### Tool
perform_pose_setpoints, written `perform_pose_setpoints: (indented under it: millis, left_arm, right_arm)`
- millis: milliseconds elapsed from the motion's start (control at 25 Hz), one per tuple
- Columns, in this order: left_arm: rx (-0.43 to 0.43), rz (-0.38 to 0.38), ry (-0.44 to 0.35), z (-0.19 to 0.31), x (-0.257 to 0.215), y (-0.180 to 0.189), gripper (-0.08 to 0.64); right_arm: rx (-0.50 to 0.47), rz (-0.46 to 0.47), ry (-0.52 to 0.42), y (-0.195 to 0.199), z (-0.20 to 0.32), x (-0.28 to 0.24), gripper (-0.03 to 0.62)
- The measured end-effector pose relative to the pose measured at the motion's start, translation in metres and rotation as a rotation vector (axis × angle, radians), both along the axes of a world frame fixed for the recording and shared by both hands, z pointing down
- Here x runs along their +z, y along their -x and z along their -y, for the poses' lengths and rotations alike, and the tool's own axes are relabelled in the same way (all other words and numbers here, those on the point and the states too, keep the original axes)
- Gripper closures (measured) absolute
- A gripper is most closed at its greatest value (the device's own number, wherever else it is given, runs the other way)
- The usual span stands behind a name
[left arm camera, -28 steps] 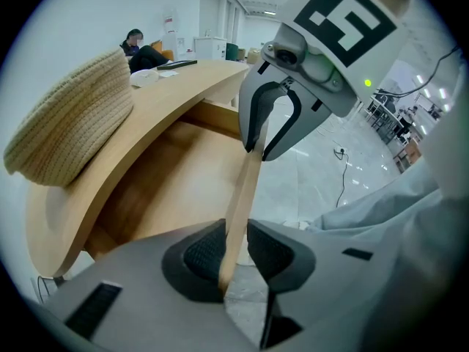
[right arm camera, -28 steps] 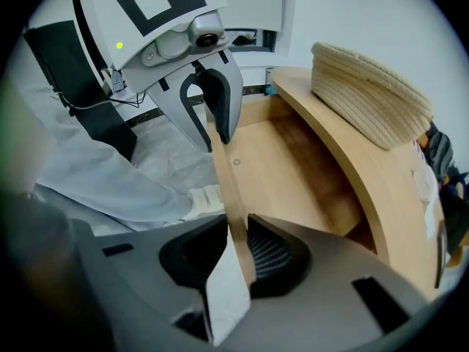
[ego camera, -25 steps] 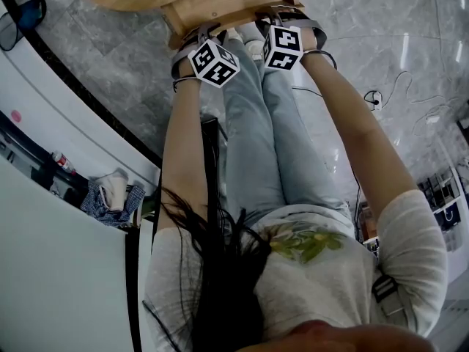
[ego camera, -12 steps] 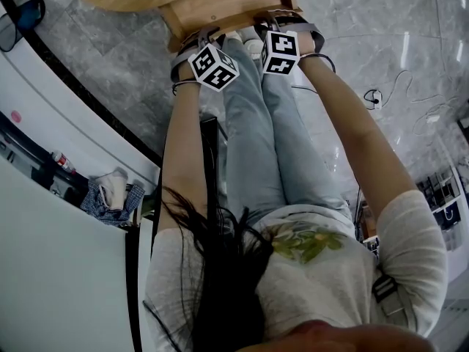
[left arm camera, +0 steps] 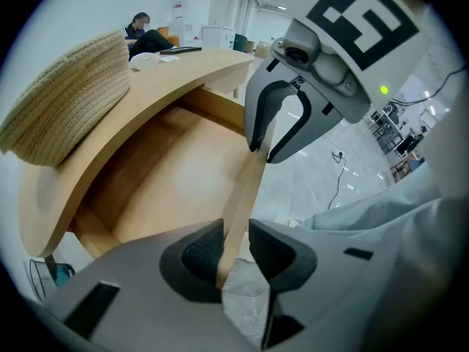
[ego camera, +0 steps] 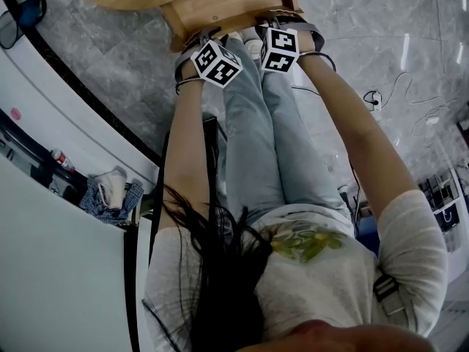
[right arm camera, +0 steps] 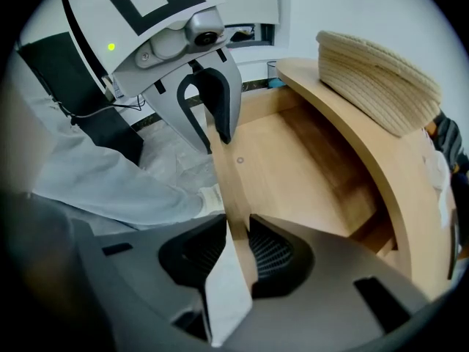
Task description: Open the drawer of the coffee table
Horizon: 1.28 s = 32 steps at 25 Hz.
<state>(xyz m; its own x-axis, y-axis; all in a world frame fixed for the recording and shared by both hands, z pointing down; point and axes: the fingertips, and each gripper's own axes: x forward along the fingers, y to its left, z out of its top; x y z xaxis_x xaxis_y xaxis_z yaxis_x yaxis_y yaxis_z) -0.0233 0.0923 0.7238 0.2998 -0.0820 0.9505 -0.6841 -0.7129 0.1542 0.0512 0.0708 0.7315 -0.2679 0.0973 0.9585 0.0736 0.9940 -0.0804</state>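
Observation:
The coffee table's drawer [left arm camera: 172, 178] [right arm camera: 300, 163] stands pulled out from under the light wooden table top [left arm camera: 172, 86] [right arm camera: 344, 112] [ego camera: 220, 2]. Its thin front panel [left arm camera: 245, 185] [right arm camera: 229, 185] runs between the jaws of both grippers. My left gripper [left arm camera: 234, 251] [ego camera: 196, 39] [right arm camera: 218, 134] straddles the panel's edge; its jaws are opening and the pads no longer squeeze the wood. My right gripper [right arm camera: 238, 251] [ego camera: 282, 19] [left arm camera: 262, 147] straddles the same panel further along, jaws opening likewise. Both point steeply down, above the person's legs [ego camera: 256, 123].
A woven straw hat [left arm camera: 69, 94] [right arm camera: 377, 68] lies on the table top. Grey marble floor [ego camera: 117, 64] surrounds the table, with a socket and cable [ego camera: 374, 97] at the right. A white curved counter [ego camera: 66, 123] and a bundle of cloth [ego camera: 110, 189] lie at the left.
Both grippers stay at the drawer's front edge; their marker cubes have shifted only slightly. The table and drawer look the same.

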Motion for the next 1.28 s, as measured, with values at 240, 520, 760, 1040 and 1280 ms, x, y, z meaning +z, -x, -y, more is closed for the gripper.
perform_pose_setpoints:
  millis: [240,520,760,1040,1280]
  left_arm:
    - [-0.108,-0.043,0.003,0.009,-0.012,0.002,0.500]
    - [-0.318,-0.114,-0.074,0.027,-0.052,0.002,0.537]
    - [-0.483,-0.155,-0.183,0.039,-0.099,0.002,0.543]
    - [-0.610,-0.214,-0.313,0.052,-0.165,0.002,0.543]
    - [-0.624,-0.252,-0.382,0.039,-0.229,-0.007,0.543]
  right_arm:
    - [0.040,0.020,0.004,0.001,0.003,-0.006,0.500]
    - [0.399,0.159,0.097,0.013,0.021,-0.054,0.581]
    - [0.554,0.243,0.141,0.021,0.022,-0.106,0.583]
    - [0.687,0.380,0.086,0.022,0.039,-0.179,0.584]
    - [0.733,0.457,0.063,0.014,0.028,-0.240,0.586]
